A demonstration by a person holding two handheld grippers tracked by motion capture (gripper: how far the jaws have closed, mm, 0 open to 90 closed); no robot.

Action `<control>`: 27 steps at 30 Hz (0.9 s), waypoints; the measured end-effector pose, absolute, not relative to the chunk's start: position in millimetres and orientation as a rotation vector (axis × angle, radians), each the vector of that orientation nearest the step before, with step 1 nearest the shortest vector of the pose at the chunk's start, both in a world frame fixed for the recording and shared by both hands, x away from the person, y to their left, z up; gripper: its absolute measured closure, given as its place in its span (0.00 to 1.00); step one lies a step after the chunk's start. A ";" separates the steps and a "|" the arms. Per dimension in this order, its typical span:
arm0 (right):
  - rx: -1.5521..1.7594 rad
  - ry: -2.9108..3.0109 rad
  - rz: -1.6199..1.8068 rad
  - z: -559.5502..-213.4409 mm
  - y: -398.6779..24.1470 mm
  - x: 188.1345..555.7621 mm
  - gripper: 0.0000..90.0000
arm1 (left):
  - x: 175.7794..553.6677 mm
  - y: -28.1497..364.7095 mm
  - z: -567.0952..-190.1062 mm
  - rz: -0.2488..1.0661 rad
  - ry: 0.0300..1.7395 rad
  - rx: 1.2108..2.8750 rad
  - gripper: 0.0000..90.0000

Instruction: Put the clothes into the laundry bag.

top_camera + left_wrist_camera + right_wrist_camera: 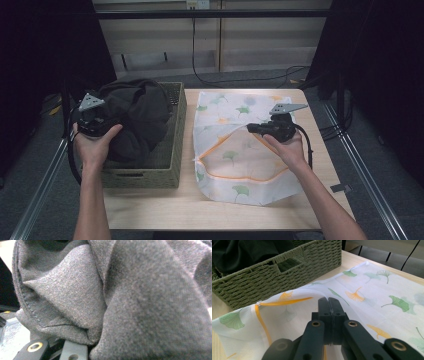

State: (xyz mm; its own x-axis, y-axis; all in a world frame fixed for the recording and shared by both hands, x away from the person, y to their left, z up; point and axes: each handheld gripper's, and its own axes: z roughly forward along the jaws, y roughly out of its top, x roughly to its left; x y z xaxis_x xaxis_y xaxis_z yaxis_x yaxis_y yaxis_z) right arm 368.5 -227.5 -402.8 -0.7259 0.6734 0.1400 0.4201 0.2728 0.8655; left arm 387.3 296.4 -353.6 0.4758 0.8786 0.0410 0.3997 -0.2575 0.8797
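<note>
Near edge of desk [165, 210]: bare wood, person's two forearms coming in from below.

R hand [287, 147] holds right tool [252, 128] over the mesh laundry bag [240, 172]. Bag = white, green/orange leaf print, orange-trimmed opening. Lies flat on desk, right of basket, opening edge lifted. Right gripper view: jaws together, clamped on white top edge of bag [317, 293] at the opening, orange trim [262, 320] running off to the side. Tool approx level, pointing toward basket.

L hand [95, 145] holds left tool [107, 122] at left side of woven basket [150, 172]. Basket = green wicker, rectangular, on left part of desk, just beside bag; handle cut-out seen in right gripper view [287, 265]. Dark grey garment [135, 120] piled in basket, bulging above rim. Left tool pushed into garment from the left. Left gripper view: grey knit cloth [125, 302] w/ stitched hem [27, 307] bunched right up against the camera, covering the jaws; jaws part closed w/ cloth gathered between, so reads as clamped on garment. Fingertips themselves hidden by fabric.

Far: floor past desk, black cable [220, 80], pale wall panels [250, 45].
</note>
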 end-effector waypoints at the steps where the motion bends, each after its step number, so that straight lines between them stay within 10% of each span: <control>1: 1.007 2.291 1.433 -402.8 -227.6 368.4 1.00 | 386.6 296.7 -353.8 0.692 1.063 1.845 0.69; 27: 1.014 2.290 1.435 -404.1 -228.5 365.6 1.00 | 366.7 304.7 -324.5 0.720 0.946 1.700 0.69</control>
State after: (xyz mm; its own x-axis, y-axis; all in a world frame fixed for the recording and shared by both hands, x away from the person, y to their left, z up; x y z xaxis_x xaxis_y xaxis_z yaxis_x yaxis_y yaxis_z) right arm 365.6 -228.5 -404.1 -0.7251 0.6736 0.1433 0.4228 0.2712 0.8647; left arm 366.7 304.7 -324.5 0.5131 0.8581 0.0221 0.2500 -0.1740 0.9525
